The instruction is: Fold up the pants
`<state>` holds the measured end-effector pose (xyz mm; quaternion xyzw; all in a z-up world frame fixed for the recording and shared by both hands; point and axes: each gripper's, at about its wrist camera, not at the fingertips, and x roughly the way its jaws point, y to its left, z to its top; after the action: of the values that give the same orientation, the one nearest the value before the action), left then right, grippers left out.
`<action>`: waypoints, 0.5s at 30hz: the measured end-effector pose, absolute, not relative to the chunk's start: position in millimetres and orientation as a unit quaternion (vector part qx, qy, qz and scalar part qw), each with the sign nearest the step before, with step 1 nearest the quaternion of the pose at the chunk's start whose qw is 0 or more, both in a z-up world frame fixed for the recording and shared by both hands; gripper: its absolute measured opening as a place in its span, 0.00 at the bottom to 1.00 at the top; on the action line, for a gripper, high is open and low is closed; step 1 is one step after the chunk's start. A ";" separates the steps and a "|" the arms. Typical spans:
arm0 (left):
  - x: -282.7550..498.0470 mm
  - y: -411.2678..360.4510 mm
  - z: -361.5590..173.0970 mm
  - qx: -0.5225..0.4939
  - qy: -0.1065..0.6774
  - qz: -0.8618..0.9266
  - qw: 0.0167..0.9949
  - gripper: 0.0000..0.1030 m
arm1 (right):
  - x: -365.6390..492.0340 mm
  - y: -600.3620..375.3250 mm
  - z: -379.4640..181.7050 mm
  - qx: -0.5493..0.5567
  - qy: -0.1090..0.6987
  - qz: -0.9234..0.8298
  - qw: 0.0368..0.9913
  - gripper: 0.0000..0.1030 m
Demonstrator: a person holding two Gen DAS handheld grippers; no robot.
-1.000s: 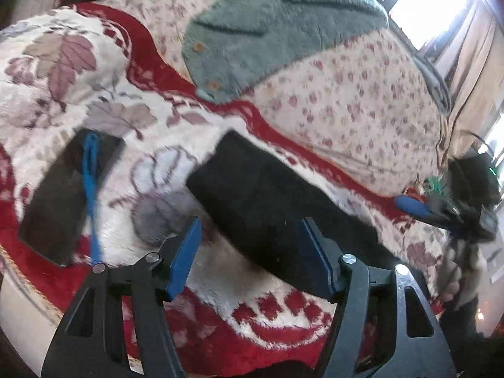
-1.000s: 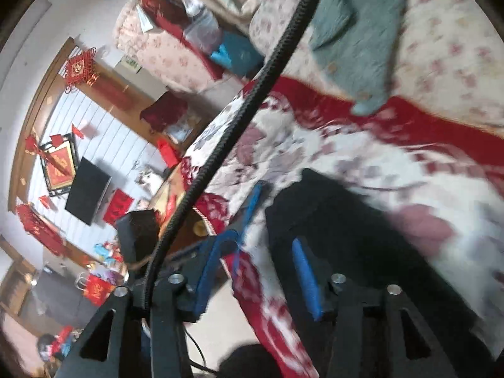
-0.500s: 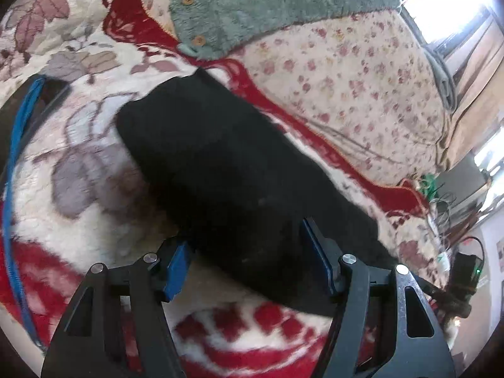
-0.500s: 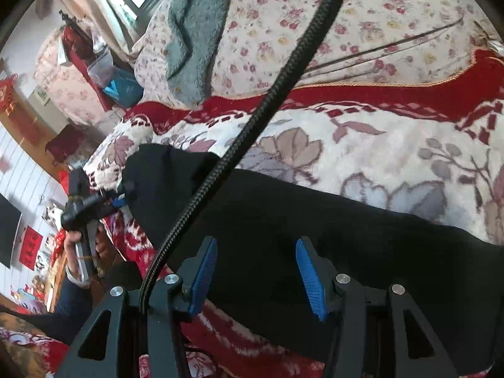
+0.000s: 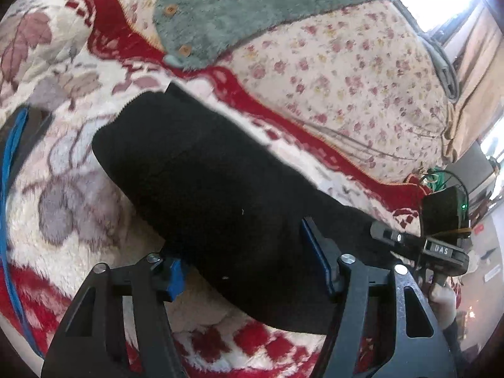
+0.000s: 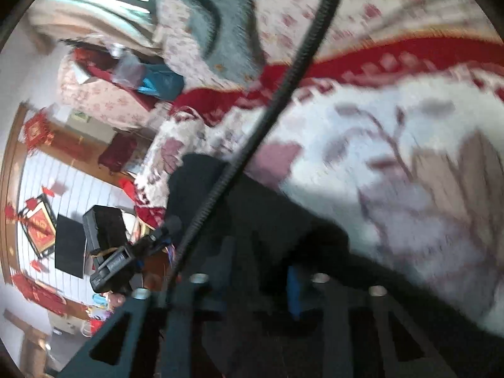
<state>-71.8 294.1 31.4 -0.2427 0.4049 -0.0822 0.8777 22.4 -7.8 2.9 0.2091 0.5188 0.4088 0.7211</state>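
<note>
Left gripper (image 5: 249, 264) spread wide, black pants (image 5: 208, 189) between its fingers, lying on the floral blanket (image 5: 63, 189). Right gripper (image 6: 258, 286): blurred, state unclear; pants directly ahead of it.

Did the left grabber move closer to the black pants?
Yes. The left gripper has moved forward: the black pants now fill its jaws, and the green fleece looks nearer.

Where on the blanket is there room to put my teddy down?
There is bare blanket left of the pants, up to the blue strap at the edge. A narrower strip runs between the pants and the red border. Near the left gripper and right gripper it is crowded.
</note>
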 end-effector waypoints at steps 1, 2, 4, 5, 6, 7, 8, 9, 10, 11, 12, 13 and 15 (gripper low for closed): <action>-70.4 293.3 36.9 -0.237 0.396 -0.082 0.883 0.52 | 23.5 -8.9 11.0 0.205 0.502 0.409 0.734 0.10; -68.6 293.0 40.2 -0.232 0.390 -0.082 0.888 0.50 | 24.2 -9.8 16.4 0.203 0.493 0.408 0.741 0.10; -63.4 292.0 46.7 -0.219 0.372 -0.074 0.899 0.42 | 27.4 -9.2 26.0 0.186 0.479 0.400 0.759 0.09; -60.8 292.2 48.2 -0.213 0.364 -0.063 0.905 0.36 | 28.3 -7.6 28.5 0.170 0.475 0.388 0.771 0.09; -57.3 292.9 47.7 -0.207 0.358 -0.052 0.909 0.35 | 30.0 -6.2 28.8 0.159 0.474 0.376 0.780 0.09; -52.6 294.3 43.3 -0.205 0.362 -0.044 0.908 0.35 | 31.6 -7.3 26.1 0.155 0.474 0.366 0.785 0.09; -49.2 295.8 38.3 -0.208 0.370 -0.041 0.905 0.35 | 34.1 -7.7 21.3 0.157 0.476 0.358 0.788 0.09; -45.5 298.5 30.4 -0.216 0.381 -0.037 0.898 0.35 | 35.7 -8.0 15.5 0.164 0.479 0.352 0.787 0.09; -44.6 301.1 25.9 -0.221 0.385 -0.034 0.895 0.35 | 36.7 -8.5 10.5 0.174 0.482 0.350 0.784 0.09; -46.3 303.4 24.0 -0.222 0.384 -0.032 0.896 0.35 | 38.1 -10.2 10.4 0.182 0.480 0.353 0.782 0.09; -48.8 303.7 25.5 -0.218 0.383 -0.032 0.897 0.35 | 36.6 -13.1 12.3 0.188 0.474 0.359 0.782 0.09; -52.4 303.6 28.8 -0.211 0.379 -0.031 0.900 0.35 | 35.6 -14.7 15.9 0.185 0.468 0.357 0.787 0.09; -57.5 302.5 34.8 -0.201 0.373 -0.028 0.906 0.35 | 36.9 -17.2 13.2 0.170 0.470 0.342 0.796 0.09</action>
<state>-57.5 302.5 34.8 -0.2006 0.3727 -0.0277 0.9056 36.9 -17.2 13.2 0.1704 0.4695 0.3423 0.7958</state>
